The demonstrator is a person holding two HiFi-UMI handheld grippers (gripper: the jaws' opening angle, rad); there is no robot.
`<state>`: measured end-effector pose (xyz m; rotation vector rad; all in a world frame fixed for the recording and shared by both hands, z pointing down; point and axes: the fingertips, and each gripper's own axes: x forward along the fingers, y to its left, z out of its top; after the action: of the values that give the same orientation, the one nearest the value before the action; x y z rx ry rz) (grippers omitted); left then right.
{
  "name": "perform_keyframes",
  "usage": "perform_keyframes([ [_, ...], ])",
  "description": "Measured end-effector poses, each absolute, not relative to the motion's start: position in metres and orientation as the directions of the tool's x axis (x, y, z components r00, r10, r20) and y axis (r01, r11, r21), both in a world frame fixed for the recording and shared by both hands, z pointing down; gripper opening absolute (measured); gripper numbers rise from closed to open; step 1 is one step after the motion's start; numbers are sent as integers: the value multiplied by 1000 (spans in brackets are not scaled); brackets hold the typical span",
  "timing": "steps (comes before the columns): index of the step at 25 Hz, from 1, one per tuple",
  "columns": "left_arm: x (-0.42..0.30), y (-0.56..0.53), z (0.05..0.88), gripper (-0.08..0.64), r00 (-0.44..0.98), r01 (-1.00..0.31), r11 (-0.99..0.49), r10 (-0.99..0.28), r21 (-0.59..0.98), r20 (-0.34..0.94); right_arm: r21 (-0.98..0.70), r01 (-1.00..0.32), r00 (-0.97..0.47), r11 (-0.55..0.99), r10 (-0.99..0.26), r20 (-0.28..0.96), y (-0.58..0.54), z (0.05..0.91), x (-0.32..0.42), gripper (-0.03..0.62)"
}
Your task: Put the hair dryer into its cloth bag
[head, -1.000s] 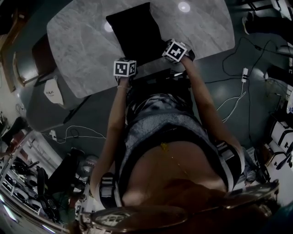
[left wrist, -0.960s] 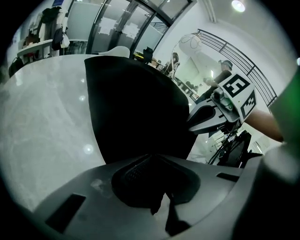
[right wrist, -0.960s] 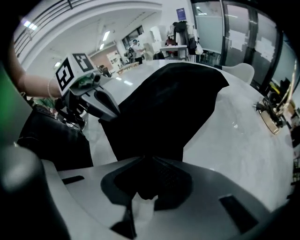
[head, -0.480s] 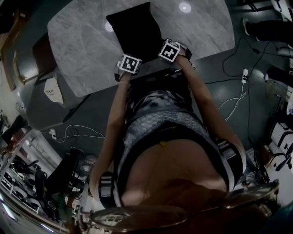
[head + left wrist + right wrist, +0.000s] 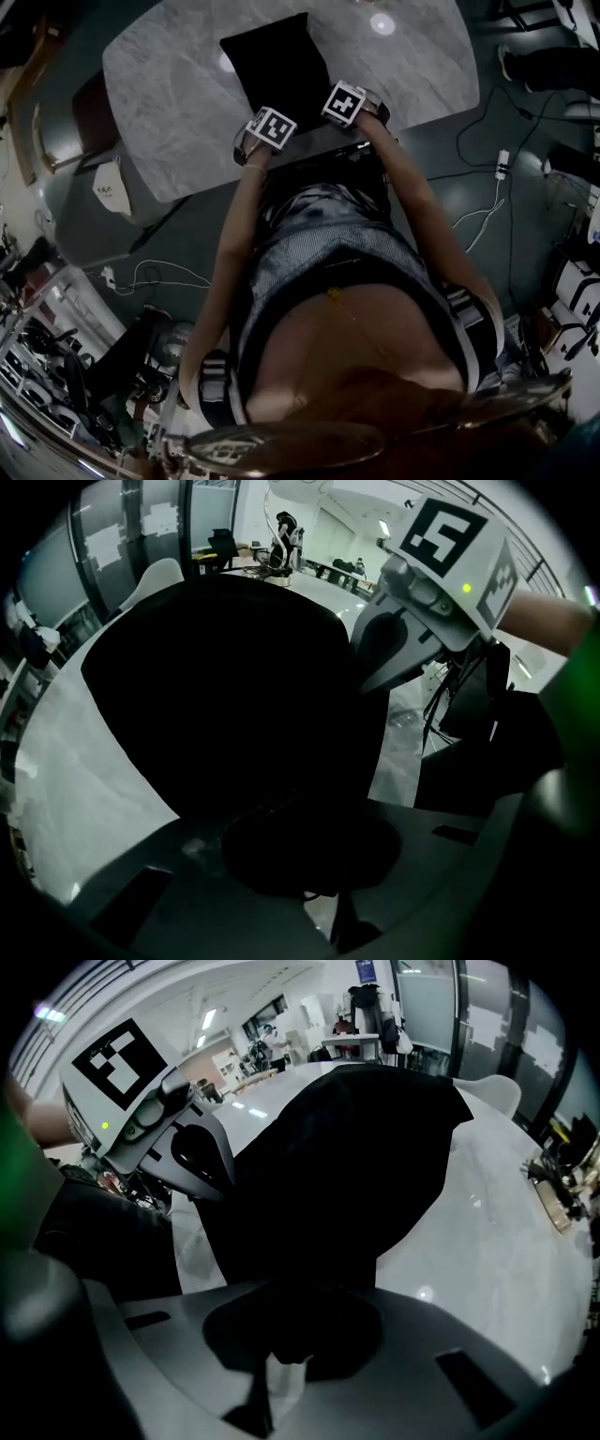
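**Both grippers at the bag's near end, dryer nowhere in view**

Shut almost flat at the left gripper (image 5: 323, 897), with a fold of the black bag (image 5: 277, 61) apparently nipped in the jaws, though too dark there to swear to the bite. Narrow as well at the right gripper (image 5: 286, 1363), jaws having just been closing, with a lobe of the same black cloth caught between them. Held steeply nose-down and side by side, the right a little farther up the head view, both at the end of the bag nearest the person.

Beyond the jaws, laid flat on the marble table (image 5: 169, 103), with its long axis running straight away from the grippers toward the far edge and leaning slightly left in the head view. No hair dryer to be made out in any view, so impossible to say whether already inside the cloth or somewhere else.

Likely to hinge on that near end, taken here for the mouth. One hand at each corner of it, neither clearly the nearer, so any spreading or lifting would run across the bag's length.

Against the picture from a second back: left gripper's marker cube (image 5: 272, 127) rolled over and drawn in toward the right one, now just beside the bag's corner. Right gripper barely shifted. Bag lying where it did.
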<state>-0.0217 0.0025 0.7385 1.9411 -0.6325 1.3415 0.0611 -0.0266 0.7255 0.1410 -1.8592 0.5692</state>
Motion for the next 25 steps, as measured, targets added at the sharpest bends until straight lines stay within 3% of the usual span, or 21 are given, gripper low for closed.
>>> perform_keyframes([
  [6, -27, -2, 735, 20, 345, -742, -622, -37, 249, 938, -292, -388, -363, 874, 146, 920, -37, 728, 66, 77],
  [14, -39, 0, 728, 20, 376, -779, -589, -169, 212, 911, -261, -397, -377, 880, 103, 920, -40, 721, 77, 77],
  [20, -44, -6, 696, 20, 386, -809, -560, -282, 176, 878, -171, -418, -536, 892, -90, 840, -65, 672, 68, 77],
  [25, -39, -12, 665, 15, 442, -830, -509, -349, 229, 826, -119, -354, -653, 928, -154, 742, -80, 618, 49, 77],
])
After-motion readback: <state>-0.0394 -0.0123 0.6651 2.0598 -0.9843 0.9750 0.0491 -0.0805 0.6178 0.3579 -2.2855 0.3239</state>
